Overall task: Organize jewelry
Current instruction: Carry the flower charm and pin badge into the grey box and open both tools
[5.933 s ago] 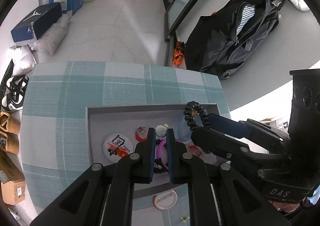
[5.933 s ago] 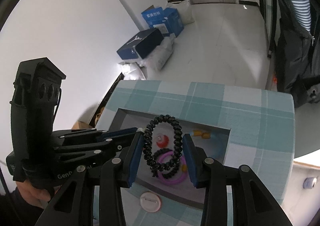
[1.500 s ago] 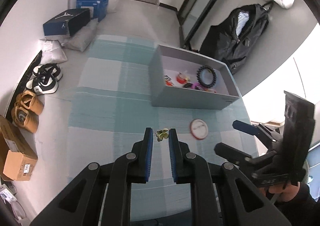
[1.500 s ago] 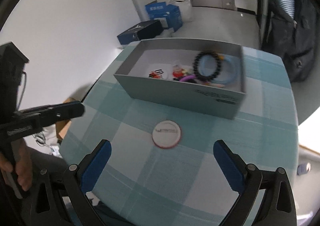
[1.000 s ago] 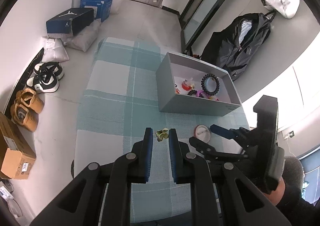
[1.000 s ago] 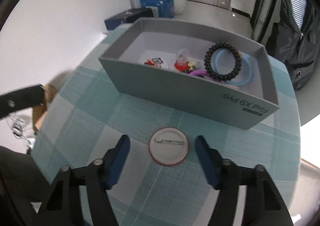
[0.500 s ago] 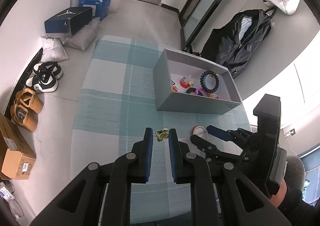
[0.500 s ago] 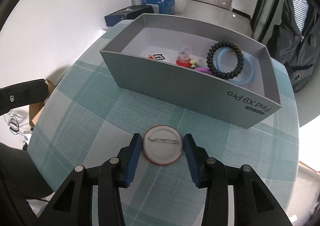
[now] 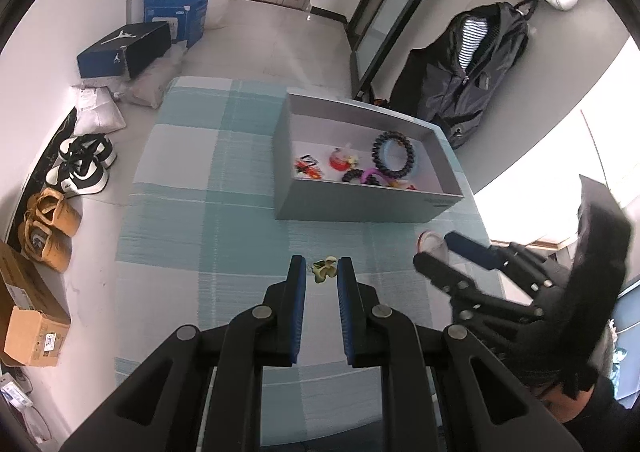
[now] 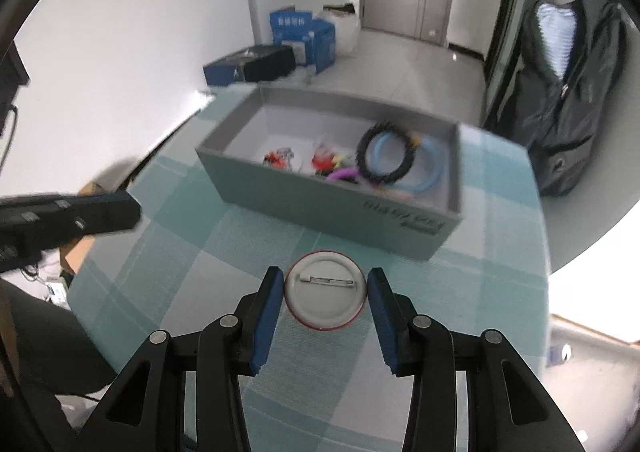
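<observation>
A grey box (image 9: pixel 360 208) (image 10: pixel 328 208) on the teal checked tablecloth holds a black beaded bracelet (image 9: pixel 394 154) (image 10: pixel 386 158), a blue ring, a purple band and small red pieces. My left gripper (image 9: pixel 322 272) is shut on a small yellow-green flower piece (image 9: pixel 324 269), held above the cloth in front of the box. My right gripper (image 10: pixel 326 290) is shut on a round white pin badge with a red rim (image 10: pixel 325 294), pin side up, lifted in front of the box. The right gripper also shows in the left wrist view (image 9: pixel 438 252).
The table edge drops off to the floor on the left, where shoes (image 9: pixel 80 168), cardboard boxes (image 9: pixel 28 312) and blue shoe boxes (image 9: pixel 124 50) lie. A black jacket (image 9: pixel 468 64) hangs behind the box.
My right gripper has closed on the pin badge and lifted it off the cloth. My left gripper keeps hold of the flower piece and has shifted a little.
</observation>
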